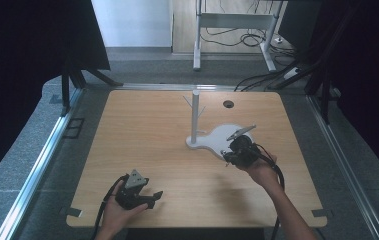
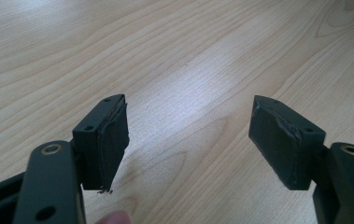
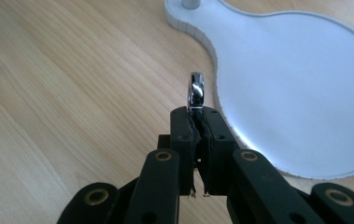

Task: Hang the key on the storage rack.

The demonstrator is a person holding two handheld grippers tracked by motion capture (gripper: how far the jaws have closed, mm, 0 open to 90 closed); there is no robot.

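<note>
Black jaws of the right gripper (image 3: 197, 116) are rising from the bottom of the right gripper view, pressing together on a small shiny metal ring (image 3: 196, 91). That ring is standing on edge above the pad tips, sticking out past them, and it is hanging over the bare wood just beside the curved rim of the white stand base (image 3: 286, 93). In the high view the right gripper (image 1: 229, 159) is sitting toward the table's right edge, at the near rim of the white base, with the person's right hand (image 1: 262, 167) wrapping it from behind and a cable trailing back along the forearm.

A white post (image 1: 195, 117) with short side pegs is standing upright on the narrow end of that base, near the middle of the far half of the table (image 1: 142, 130). A dark round hole (image 1: 228, 104) is showing in the tabletop close to the far edge, just right of the post.

Near the table's front edge, left of centre, the left gripper (image 1: 154, 196) is resting low in the person's left hand (image 1: 117, 215), well apart from the stand. In the left gripper view its two pads (image 2: 111, 140) are standing wide apart with nothing but wood grain between them, so it is gaping and gripping nothing.
</note>
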